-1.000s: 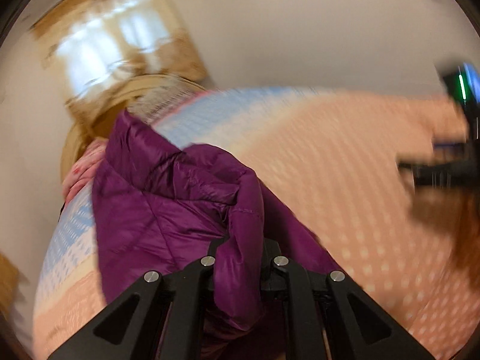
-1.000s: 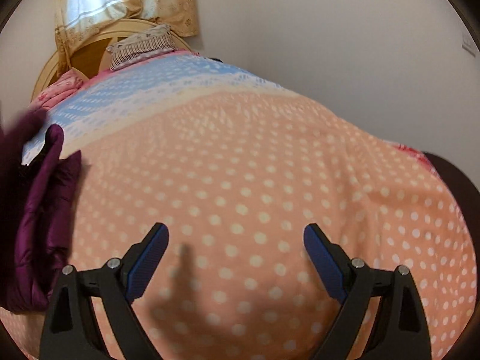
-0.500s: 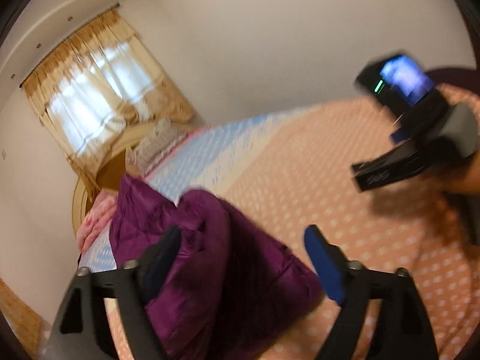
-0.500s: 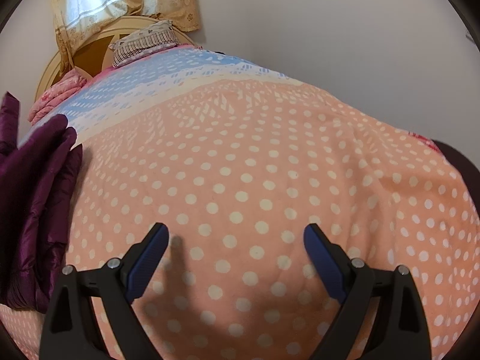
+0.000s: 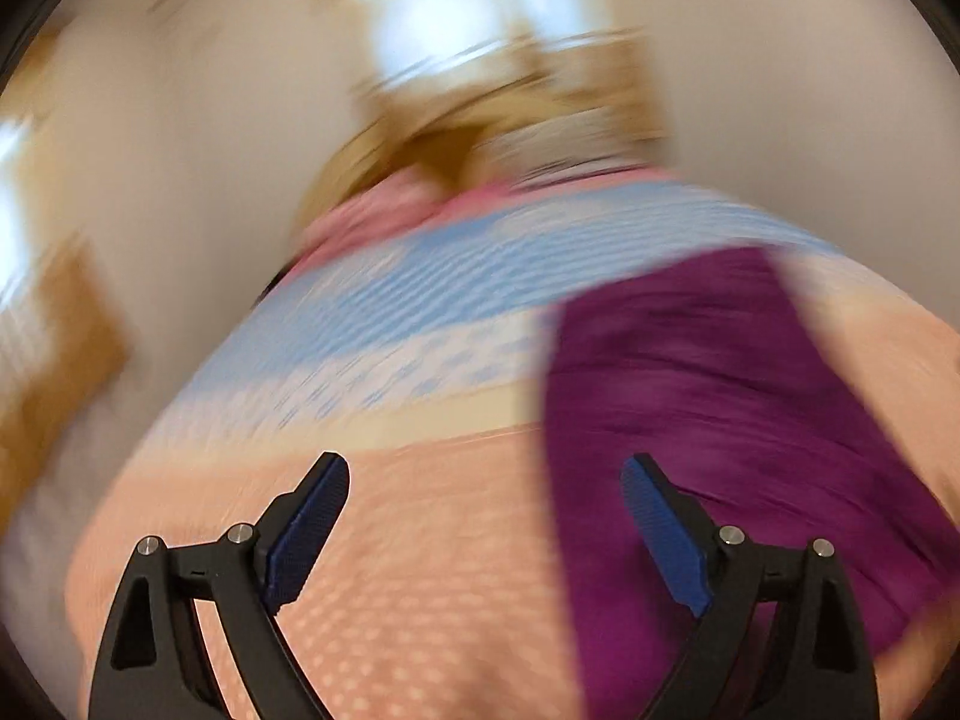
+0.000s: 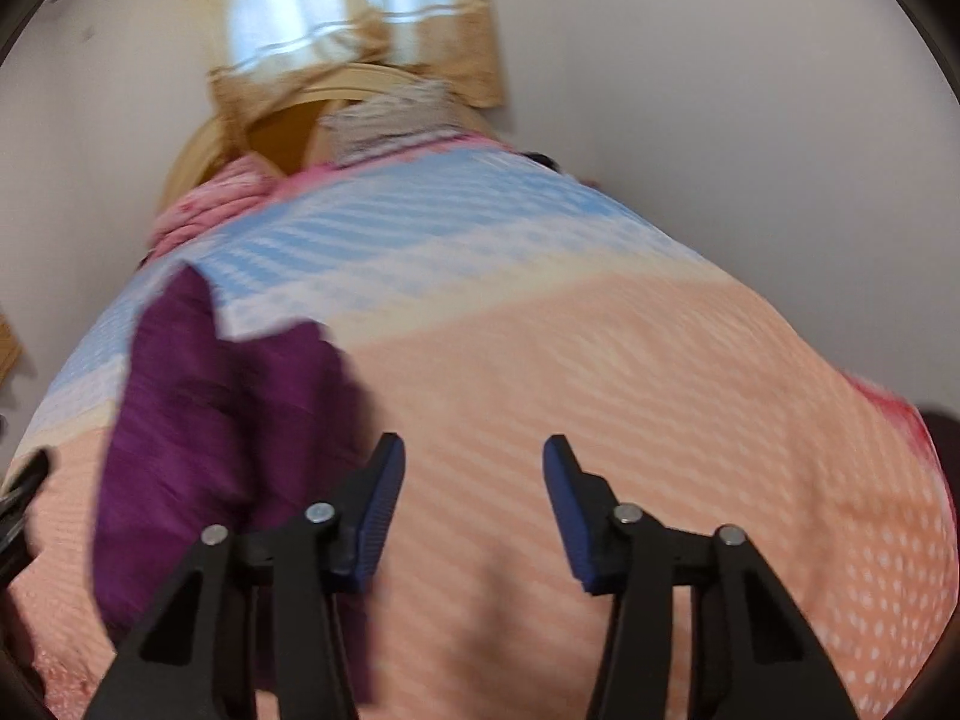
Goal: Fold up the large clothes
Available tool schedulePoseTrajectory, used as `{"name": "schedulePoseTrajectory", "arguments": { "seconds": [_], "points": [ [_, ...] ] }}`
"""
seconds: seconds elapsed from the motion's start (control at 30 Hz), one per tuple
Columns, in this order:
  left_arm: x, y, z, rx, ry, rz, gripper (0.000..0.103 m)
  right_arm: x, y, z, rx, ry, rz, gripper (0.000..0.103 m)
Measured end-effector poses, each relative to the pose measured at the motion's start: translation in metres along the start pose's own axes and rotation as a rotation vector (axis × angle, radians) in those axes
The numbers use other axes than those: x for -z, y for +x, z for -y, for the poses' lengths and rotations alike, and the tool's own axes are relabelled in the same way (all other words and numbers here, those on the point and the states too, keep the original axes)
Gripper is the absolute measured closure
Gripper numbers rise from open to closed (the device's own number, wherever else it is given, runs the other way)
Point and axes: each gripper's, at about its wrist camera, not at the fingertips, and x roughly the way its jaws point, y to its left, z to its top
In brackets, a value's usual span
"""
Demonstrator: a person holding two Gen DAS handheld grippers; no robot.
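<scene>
A purple padded jacket (image 5: 720, 420) lies folded on the bed, at the right of the blurred left wrist view. It also shows at the left of the right wrist view (image 6: 222, 420). My left gripper (image 5: 486, 480) is open and empty, above the bedspread to the left of the jacket. My right gripper (image 6: 474, 462) is open and empty, above the bedspread just right of the jacket. Its left finger (image 6: 372, 516) overlaps the jacket's edge in the view; contact cannot be told.
The bed has a peach polka-dot bedspread (image 6: 660, 420) with a blue-and-white band (image 6: 420, 240) toward the head. A wooden headboard (image 6: 288, 120), pillows (image 6: 396, 120) and a curtained window (image 6: 336, 6) lie beyond. White walls flank the bed.
My left gripper let go of the jacket, opened and swung left, so the jacket now lies on the bed at its right. My right gripper moved left toward the jacket, jaws narrower.
</scene>
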Motion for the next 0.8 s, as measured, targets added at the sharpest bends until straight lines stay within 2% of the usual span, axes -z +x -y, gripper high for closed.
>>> {"name": "schedulePoseTrajectory", "arguments": {
  "seconds": [0.07, 0.17, 0.27, 0.37, 0.43, 0.5, 0.6, 0.7, 0.8],
  "points": [
    [-0.009, 0.033, -0.024, -0.049, -0.119, -0.063, 0.01, -0.021, 0.009, -0.04, -0.014, -0.052, 0.007, 0.056],
    [-0.015, 0.058, -0.041, -0.064, -0.238, -0.115, 0.01, -0.046, 0.026, -0.095, -0.057, -0.086, -0.002, 0.062],
    [-0.021, 0.07, -0.036, -0.03, -0.295, -0.133, 0.01, -0.06, 0.045, -0.137, -0.111, -0.077, -0.006, 0.064],
    [-0.026, 0.075, -0.026, 0.028, -0.323, -0.126, 0.01, -0.06, 0.068, -0.158, -0.15, -0.051, 0.001, 0.066],
    [-0.027, 0.077, -0.018, 0.07, -0.339, -0.118, 0.01, -0.055, 0.087, -0.154, -0.175, -0.022, 0.001, 0.067],
    [-0.031, 0.081, 0.0, 0.125, -0.328, -0.1, 0.01, -0.046, 0.107, -0.147, -0.134, -0.032, -0.03, 0.072],
    [-0.034, 0.089, 0.039, 0.169, -0.233, -0.108, 0.01, -0.025, 0.124, -0.129, -0.07, -0.077, -0.053, 0.072],
    [-0.028, 0.097, 0.081, 0.186, -0.11, -0.139, 0.01, -0.012, 0.133, -0.099, -0.037, -0.05, -0.074, 0.073],
    [-0.02, 0.101, 0.1, 0.202, -0.085, -0.134, 0.009, -0.005, 0.136, -0.072, -0.03, 0.006, -0.073, 0.077]
  ]
}}
